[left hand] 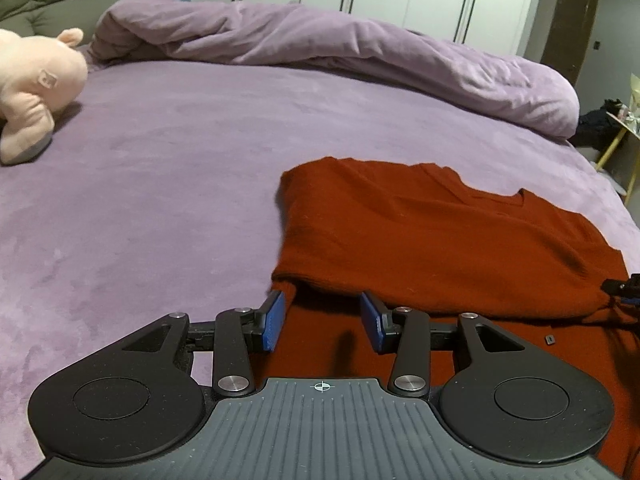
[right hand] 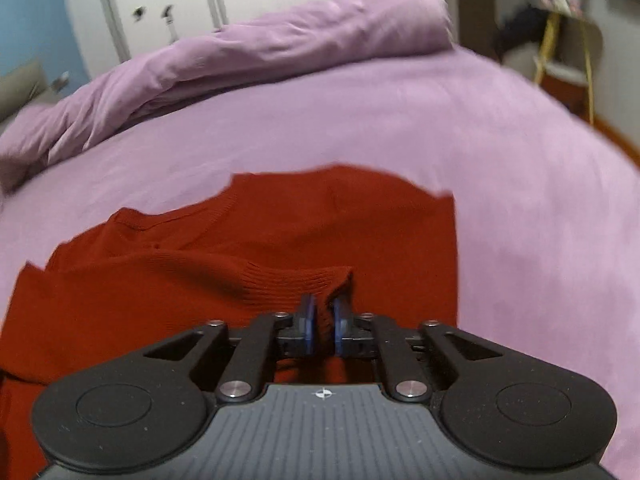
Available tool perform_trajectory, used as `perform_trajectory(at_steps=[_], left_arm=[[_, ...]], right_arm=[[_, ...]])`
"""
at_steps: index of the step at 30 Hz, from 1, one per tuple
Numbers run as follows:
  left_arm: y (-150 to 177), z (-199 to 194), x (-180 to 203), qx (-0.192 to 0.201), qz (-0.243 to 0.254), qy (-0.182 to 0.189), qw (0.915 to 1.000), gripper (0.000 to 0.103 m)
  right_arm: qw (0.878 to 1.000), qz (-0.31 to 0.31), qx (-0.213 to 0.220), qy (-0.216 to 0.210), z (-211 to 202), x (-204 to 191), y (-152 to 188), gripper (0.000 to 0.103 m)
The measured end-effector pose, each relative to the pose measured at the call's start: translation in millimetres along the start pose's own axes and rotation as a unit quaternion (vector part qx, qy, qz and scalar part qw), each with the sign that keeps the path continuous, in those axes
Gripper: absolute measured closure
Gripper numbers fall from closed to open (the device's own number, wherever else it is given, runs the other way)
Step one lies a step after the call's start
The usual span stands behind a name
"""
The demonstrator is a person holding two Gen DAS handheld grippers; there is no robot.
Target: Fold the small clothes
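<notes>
Right gripper (right hand: 324,322) pinched the red sweater (right hand: 248,248) cuff; left gripper (left hand: 323,320) stood wide, empty. One-sided lifting risked skewing the fold.

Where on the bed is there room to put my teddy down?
Bare sheet lies between the pink plush toy, the bunched blanket and the red sweater. It is crowded at the sweater, where the left gripper and right gripper work.

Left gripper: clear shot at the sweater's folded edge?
Probably yes. The left gripper is open, the sweater edge lies just past its tips with nothing between. The right gripper pinches the cuff off to the side.
</notes>
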State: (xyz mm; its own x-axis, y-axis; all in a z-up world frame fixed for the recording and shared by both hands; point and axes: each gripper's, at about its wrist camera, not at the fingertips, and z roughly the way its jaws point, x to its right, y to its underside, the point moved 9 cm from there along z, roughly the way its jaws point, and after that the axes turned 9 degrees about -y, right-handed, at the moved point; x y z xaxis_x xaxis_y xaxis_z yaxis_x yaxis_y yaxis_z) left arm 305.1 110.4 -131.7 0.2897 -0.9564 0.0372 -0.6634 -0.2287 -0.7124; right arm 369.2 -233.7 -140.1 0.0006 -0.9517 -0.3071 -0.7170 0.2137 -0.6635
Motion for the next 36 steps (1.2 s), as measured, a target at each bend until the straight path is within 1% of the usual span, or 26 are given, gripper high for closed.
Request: perform_trajectory(at_steps=[1, 2, 4, 5, 7, 9, 10, 11, 13, 15, 16, 17, 18, 20, 22, 24, 25, 26, 27, 28, 29, 30, 31, 32, 34, 36], left_arm=[[0, 1, 0, 0.0, 0.001, -0.001, 1.0, 0.055], [0, 1, 1, -0.001, 0.001, -0.002, 1.0, 0.054], [0, 1, 3, -0.001, 0.002, -0.002, 1.0, 0.053], [0, 2, 5, -0.002, 0.002, -0.001, 1.0, 0.052], [-2, 1, 7, -0.002, 0.003, 0.0, 1.0, 0.051], [-4, 0, 10, 0.002, 0.007, -0.002, 1.0, 0.049], [-6, -1, 11, 0.006, 0.011, -0.003, 0.9999, 0.048], [-8, -2, 12, 0.011, 0.018, -0.007, 0.9997, 0.048], [-11, -2, 16, 0.02, 0.031, -0.014, 0.9992, 0.048], [-15, 0, 18, 0.02, 0.035, -0.016, 0.9991, 0.047], [-16, 0, 20, 0.019, 0.034, -0.014, 0.9991, 0.047], [-17, 1, 22, 0.019, 0.035, -0.012, 0.9991, 0.046], [-18, 2, 24, 0.019, 0.037, -0.012, 0.9991, 0.046], [-17, 6, 28, 0.016, 0.046, -0.014, 0.9987, 0.046], [-17, 9, 29, 0.011, 0.052, -0.018, 0.9984, 0.046], [-21, 8, 26, 0.015, 0.045, -0.019, 0.9987, 0.046], [-24, 6, 25, 0.02, 0.04, -0.021, 0.9988, 0.046], [-28, 6, 25, 0.028, 0.034, -0.022, 0.9988, 0.046], [-31, 6, 25, 0.034, 0.029, -0.022, 0.9988, 0.046], [-34, 8, 27, 0.038, 0.023, -0.023, 0.9988, 0.046], [-37, 10, 30, 0.038, 0.018, -0.025, 0.9988, 0.043], [-40, 13, 35, 0.038, 0.014, -0.025, 0.9989, 0.041], [-43, 16, 40, 0.042, 0.012, -0.023, 0.9988, 0.038], [-45, 19, 46, 0.051, 0.012, -0.022, 0.9984, 0.033], [-49, 27, 57, 0.066, 0.023, -0.032, 0.997, 0.031], [-51, 37, 67, 0.074, 0.034, -0.038, 0.9959, 0.031]], right_arm=[[1.0, 0.012, -0.001, -0.004, 1, 4, 3, 0.074], [1.0, 0.02, 0.002, -0.016, 1, 5, 4, 0.07], [0.999, 0.026, 0.007, -0.039, 1, 2, 8, 0.065], [0.999, 0.023, 0.006, -0.049, 2, -3, 8, 0.065], [0.999, 0.0, 0.004, -0.043, 4, -10, 10, 0.065], [0.999, -0.028, 0.003, -0.025, 9, -15, 8, 0.088], [0.999, -0.044, 0.005, -0.014, 11, -18, 4, 0.096], [0.998, -0.062, 0.013, -0.007, 10, -24, -1, 0.097], [0.992, -0.116, 0.051, 0.02, -7, -33, -13, 0.098], [0.977, -0.176, 0.096, 0.069, -21, -38, -25, 0.098], [0.971, -0.193, 0.107, 0.092, -23, -37, -29, 0.098], [0.967, -0.203, 0.107, 0.113, -22, -32, -31, 0.098], [0.968, -0.2, 0.098, 0.119, -20, -26, -32, 0.098], [0.973, -0.18, 0.075, 0.12, -10, -11, -29, 0.098], [0.972, -0.185, 0.056, 0.131, -2, -2, -23, 0.097], [0.972, -0.179, 0.024, 0.15, 8, 5, -18, 0.097], [0.972, -0.165, 0.027, 0.166, 6, 10, -20, 0.096], [0.972, -0.146, 0.043, 0.179, -1, 14, -23, 0.092], [0.975, -0.127, 0.06, 0.174, -8, 14, -26, 0.09], [0.979, -0.107, 0.075, 0.155, -13, 9, -27, 0.089], [0.985, -0.097, 0.083, 0.119, -15, -1, -27, 0.089], [0.989, -0.098, 0.083, 0.074, -13, -17, -24, 0.089], [0.99, -0.109, 0.079, 0.029, -7, -38, -20, 0.089], [0.99, -0.125, 0.071, -0.003, -1, -57, -15, 0.089], [0.983, -0.163, 0.047, -0.07, 17, -102, 1, 0.089], [0.975, -0.196, 0.042, -0.095, 32, -130, 14, 0.089]])
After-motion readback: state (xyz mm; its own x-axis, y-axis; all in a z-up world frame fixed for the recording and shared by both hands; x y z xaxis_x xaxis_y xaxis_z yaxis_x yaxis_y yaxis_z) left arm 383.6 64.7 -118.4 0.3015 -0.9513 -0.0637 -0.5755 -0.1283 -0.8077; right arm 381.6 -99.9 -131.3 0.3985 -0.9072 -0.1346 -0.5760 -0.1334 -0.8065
